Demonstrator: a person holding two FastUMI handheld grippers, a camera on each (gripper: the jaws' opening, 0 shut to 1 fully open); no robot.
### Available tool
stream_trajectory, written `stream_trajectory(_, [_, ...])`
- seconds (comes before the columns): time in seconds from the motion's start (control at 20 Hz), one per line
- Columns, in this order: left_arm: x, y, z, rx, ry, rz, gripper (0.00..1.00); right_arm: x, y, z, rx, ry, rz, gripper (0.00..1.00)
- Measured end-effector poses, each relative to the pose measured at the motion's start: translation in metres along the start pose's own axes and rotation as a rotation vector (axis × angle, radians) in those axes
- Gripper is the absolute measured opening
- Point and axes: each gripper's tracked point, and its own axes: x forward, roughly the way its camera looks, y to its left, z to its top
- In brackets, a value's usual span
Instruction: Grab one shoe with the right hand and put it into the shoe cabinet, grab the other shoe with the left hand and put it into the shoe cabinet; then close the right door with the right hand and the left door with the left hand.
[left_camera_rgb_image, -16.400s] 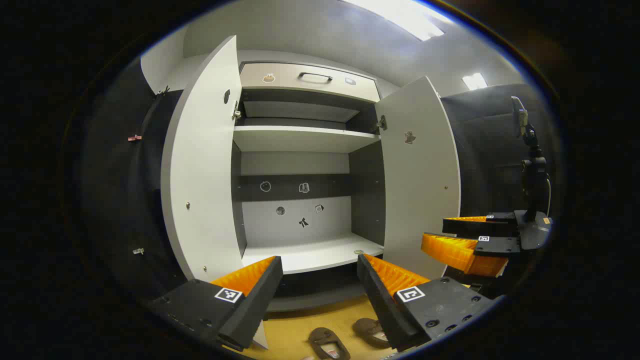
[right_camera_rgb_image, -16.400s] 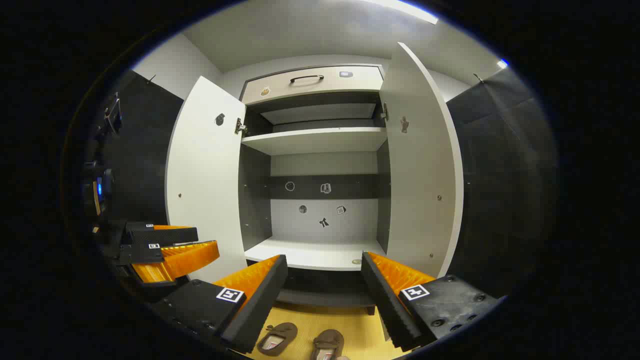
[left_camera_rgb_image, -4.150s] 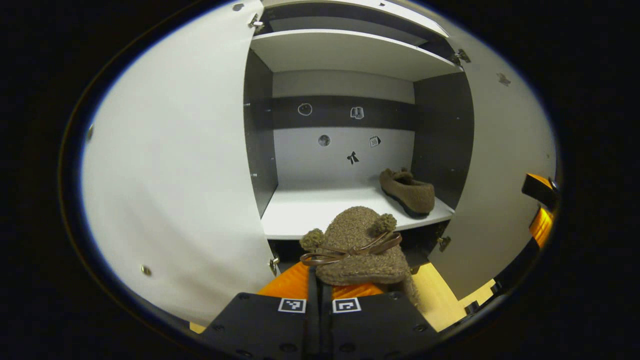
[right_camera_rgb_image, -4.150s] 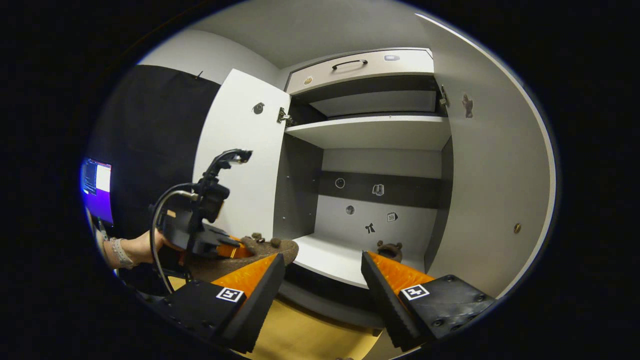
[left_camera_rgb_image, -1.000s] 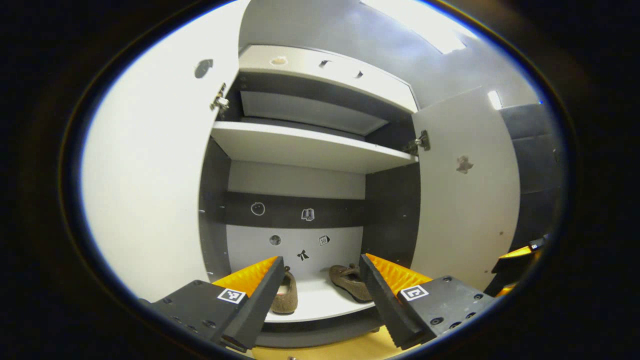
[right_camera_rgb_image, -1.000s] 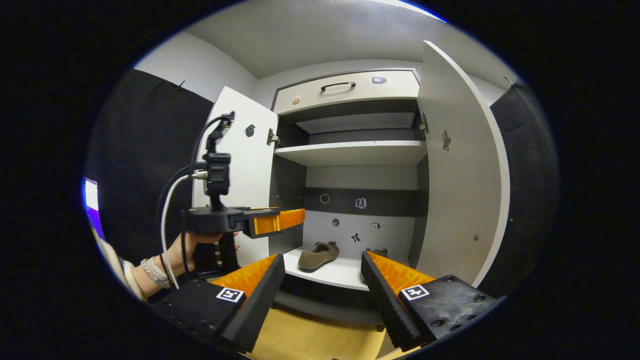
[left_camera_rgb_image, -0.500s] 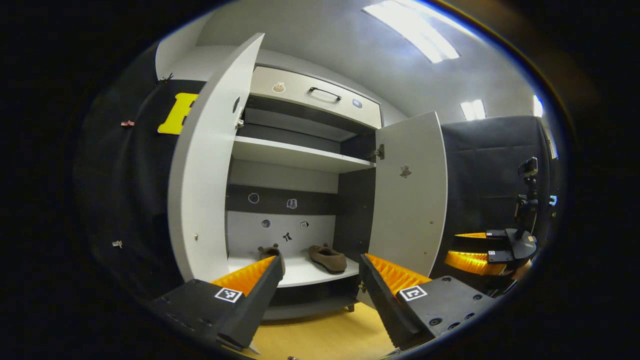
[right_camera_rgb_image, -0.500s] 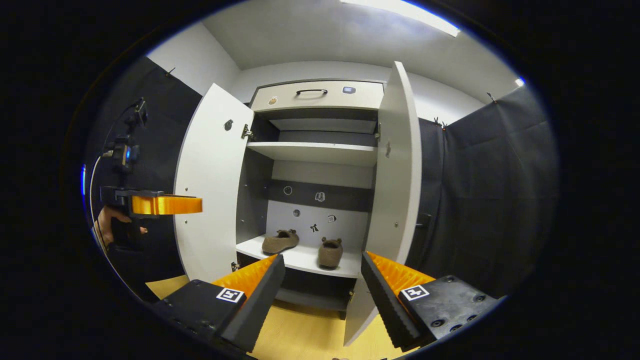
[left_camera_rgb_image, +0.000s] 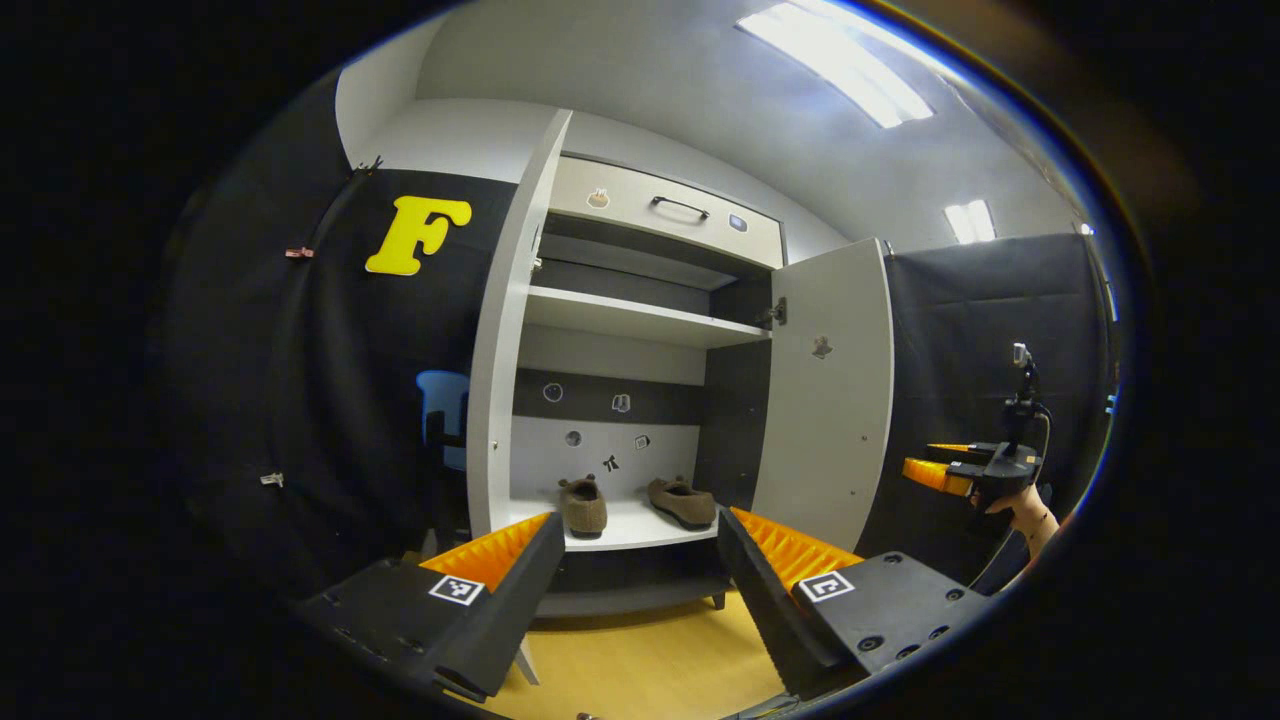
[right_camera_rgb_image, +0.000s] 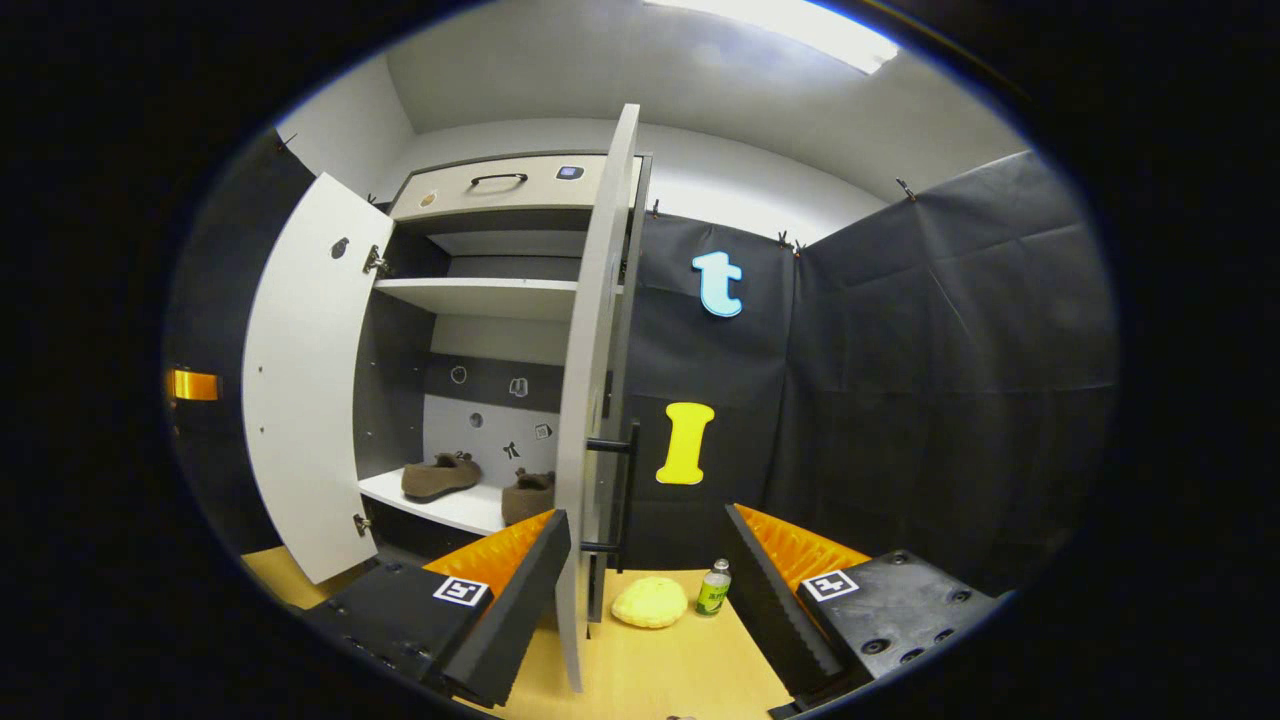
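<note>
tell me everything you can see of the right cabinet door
The tall pale grey right cabinet door stands wide open, seen nearly edge-on in the right gripper view. A black bar handle runs upright on its outer face. In the left gripper view its inner face shows flat and smooth, with a small dark sticker and a metal hinge near the top. Nothing touches it.

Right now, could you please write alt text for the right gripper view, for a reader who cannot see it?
The open right gripper faces the edge of the cabinet's open right door. Behind that door, two brown shoes sit on the lower shelf. A yellow sponge and a small bottle lie on the floor.
</note>
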Motion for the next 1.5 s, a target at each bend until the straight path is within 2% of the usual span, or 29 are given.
stream_trajectory(0.25, [0.004, 0.002, 0.008, -0.011, -0.023, 0.065, 0.95, 0.039, -0.008, -0.012, 0.029, 0.014, 0.070, 0.98])
stream_trajectory(0.35, [0.008, 0.005, 0.008, -0.019, -0.025, 0.097, 0.95, 0.045, -0.003, -0.015, 0.060, 0.018, 0.129, 0.98])
stream_trajectory(0.55, [0.018, 0.001, 0.009, -0.081, -0.044, 0.110, 0.95, 0.053, 0.006, -0.017, 0.074, 0.017, 0.205, 0.95])
stream_trajectory(0.7, [0.026, -0.004, 0.007, -0.107, -0.045, 0.095, 0.95, 0.053, 0.018, -0.021, 0.100, 0.028, 0.272, 0.95])
stream_trajectory(0.9, [0.027, 0.004, 0.002, -0.059, -0.019, 0.137, 0.95, 0.056, 0.053, -0.017, 0.108, 0.018, 0.350, 0.95])
stream_trajectory(1.25, [0.005, 0.018, -0.004, 0.027, 0.029, 0.211, 0.95, 0.089, 0.115, -0.007, 0.145, -0.007, 0.382, 0.95])
stream_trajectory(1.45, [-0.009, 0.034, -0.001, 0.012, 0.019, 0.246, 0.95, 0.100, 0.144, -0.006, 0.129, -0.029, 0.394, 0.95])
stream_trajectory(1.5, [-0.010, 0.038, -0.002, 0.005, 0.018, 0.254, 0.95, 0.103, 0.151, -0.006, 0.135, -0.030, 0.397, 1.00])
